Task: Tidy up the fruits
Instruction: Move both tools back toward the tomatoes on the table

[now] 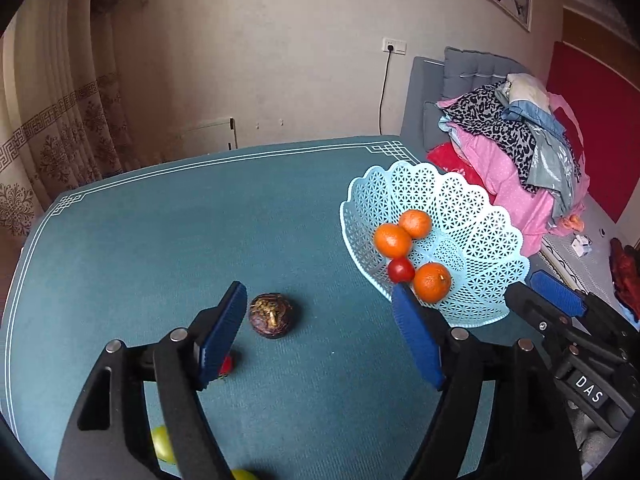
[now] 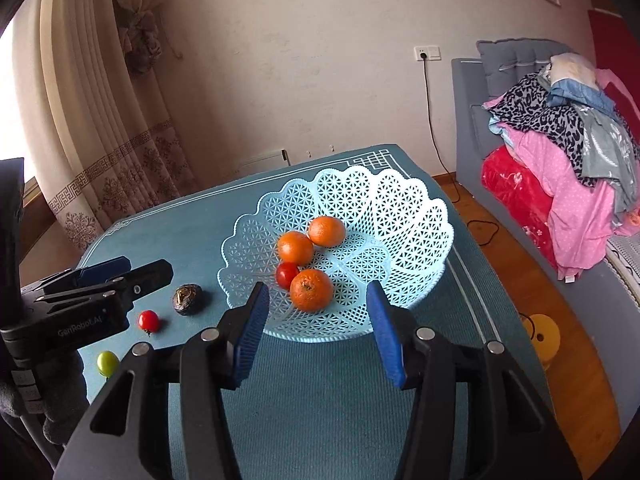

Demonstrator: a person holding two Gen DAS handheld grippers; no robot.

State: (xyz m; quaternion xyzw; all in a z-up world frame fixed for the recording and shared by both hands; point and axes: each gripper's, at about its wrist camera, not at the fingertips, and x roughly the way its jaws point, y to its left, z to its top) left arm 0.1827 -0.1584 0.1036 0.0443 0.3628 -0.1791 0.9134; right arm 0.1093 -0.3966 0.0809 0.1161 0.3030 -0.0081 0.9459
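A light blue lattice basket (image 1: 480,216) (image 2: 400,200) on the teal table holds three oranges (image 2: 311,290) (image 1: 432,282) and a red cherry tomato (image 2: 286,274) (image 1: 401,270). On the table lie a dark brown round fruit (image 1: 271,315) (image 2: 185,299), a red cherry tomato (image 2: 148,321) (image 1: 226,366), and green fruits (image 2: 107,363) (image 1: 163,444). My left gripper (image 1: 320,328) is open and empty, the brown fruit just inside its left finger. My right gripper (image 2: 318,328) is open and empty above the basket's near rim.
The teal tablecloth (image 1: 160,248) has a white border. A grey sofa with piled clothes (image 2: 560,152) stands to the right. A curtain (image 2: 100,140) hangs at the left. A yellow object (image 2: 542,334) lies on the wooden floor.
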